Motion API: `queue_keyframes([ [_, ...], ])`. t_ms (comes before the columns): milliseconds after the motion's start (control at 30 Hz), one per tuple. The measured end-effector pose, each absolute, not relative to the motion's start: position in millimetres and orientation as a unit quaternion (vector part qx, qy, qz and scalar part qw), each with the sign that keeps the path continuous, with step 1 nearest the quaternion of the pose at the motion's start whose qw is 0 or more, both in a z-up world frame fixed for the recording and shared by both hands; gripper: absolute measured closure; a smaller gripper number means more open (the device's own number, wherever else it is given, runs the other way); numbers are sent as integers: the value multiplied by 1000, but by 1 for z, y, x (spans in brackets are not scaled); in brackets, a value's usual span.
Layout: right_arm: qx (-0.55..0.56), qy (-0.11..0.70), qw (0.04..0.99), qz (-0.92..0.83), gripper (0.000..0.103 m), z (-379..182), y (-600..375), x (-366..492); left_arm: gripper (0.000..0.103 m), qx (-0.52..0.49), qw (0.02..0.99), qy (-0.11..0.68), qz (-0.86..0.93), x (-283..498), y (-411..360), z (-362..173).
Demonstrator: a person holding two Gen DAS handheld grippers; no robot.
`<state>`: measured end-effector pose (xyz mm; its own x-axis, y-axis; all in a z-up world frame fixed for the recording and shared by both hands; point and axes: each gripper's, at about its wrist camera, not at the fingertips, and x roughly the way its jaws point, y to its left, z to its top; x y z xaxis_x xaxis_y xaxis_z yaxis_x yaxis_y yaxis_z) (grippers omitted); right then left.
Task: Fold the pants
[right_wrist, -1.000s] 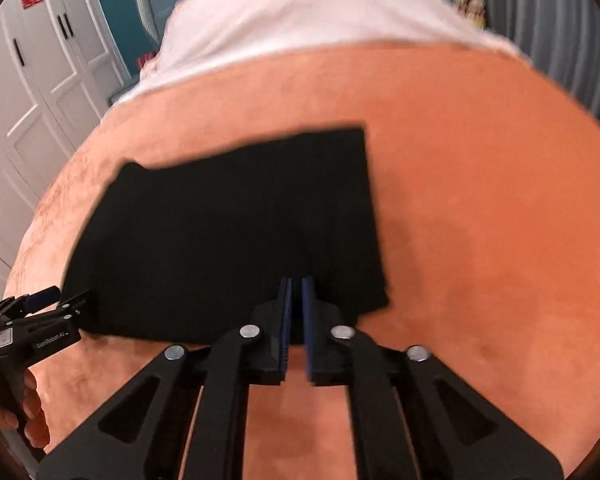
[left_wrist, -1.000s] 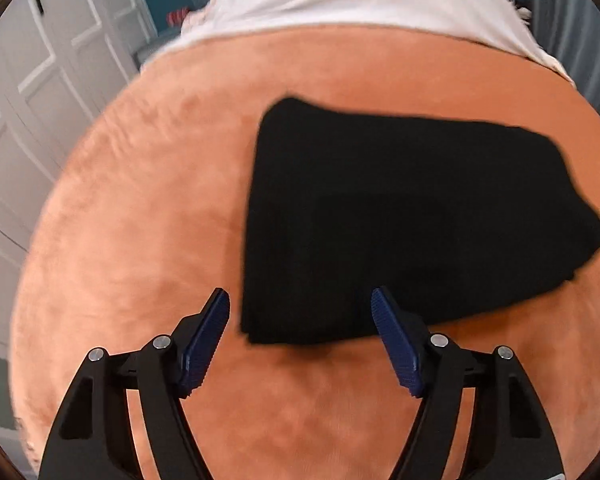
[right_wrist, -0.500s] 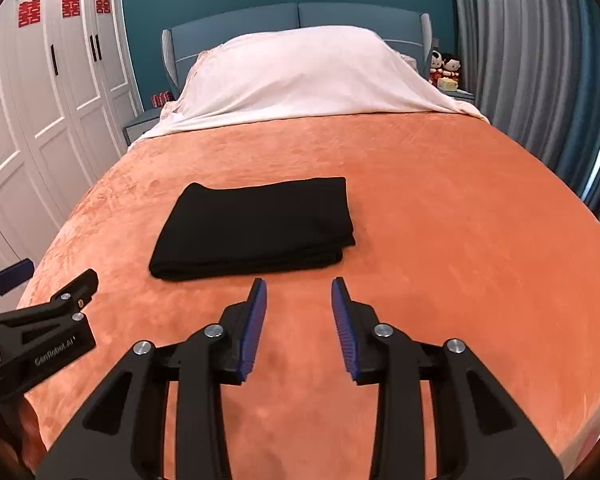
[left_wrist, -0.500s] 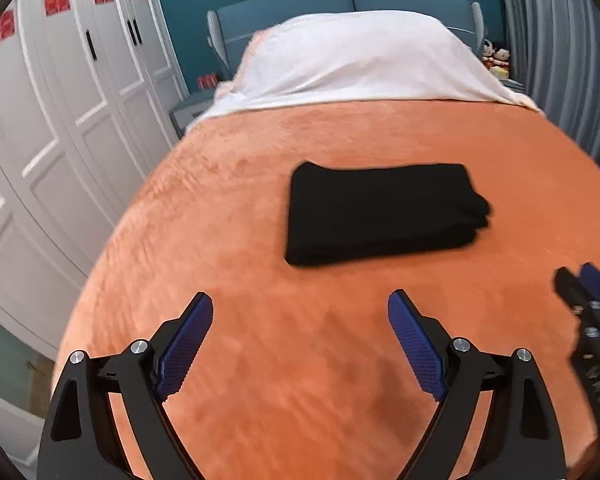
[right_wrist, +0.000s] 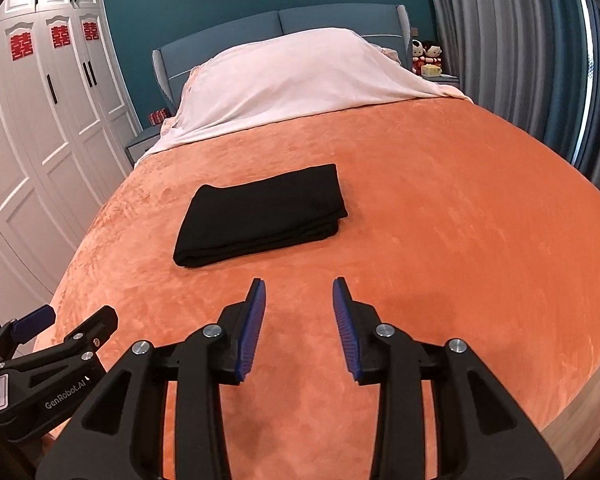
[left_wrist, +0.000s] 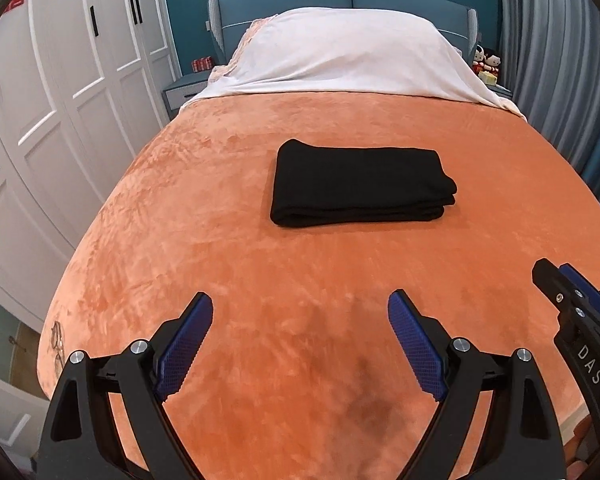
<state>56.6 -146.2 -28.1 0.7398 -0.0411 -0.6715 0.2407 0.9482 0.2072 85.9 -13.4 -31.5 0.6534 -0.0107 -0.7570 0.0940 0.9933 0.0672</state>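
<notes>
The black pants [left_wrist: 360,184] lie folded into a flat rectangle on the orange bed cover [left_wrist: 260,272]; they also show in the right wrist view [right_wrist: 264,214]. My left gripper [left_wrist: 300,304] is wide open and empty, well back from the pants near the foot of the bed. My right gripper [right_wrist: 299,292] is open and empty, also back from the pants. Each gripper shows at the edge of the other's view, the right one [left_wrist: 572,312] and the left one [right_wrist: 52,344].
A white sheet [left_wrist: 348,52] covers the pillows at the blue headboard. White wardrobe doors [left_wrist: 60,100] line the left side. Grey curtains [right_wrist: 520,60] hang on the right. A nightstand with small dolls [right_wrist: 426,56] stands at the far right.
Both grippers have drawn back from the folded pants toward the foot of the bed. The right gripper, shut a second ago, has opened. The pants stay flat on the cover.
</notes>
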Motion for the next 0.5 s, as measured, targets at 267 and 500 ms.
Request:
queue_keyframes([
  [267, 140, 354, 922, -72, 69, -26, -144, 52, 16, 56, 910, 410, -26, 82, -12, -32],
  [500, 135, 358, 921, -67, 69, -29, -139, 52, 16, 54, 911, 408, -28, 81, -11, -30],
])
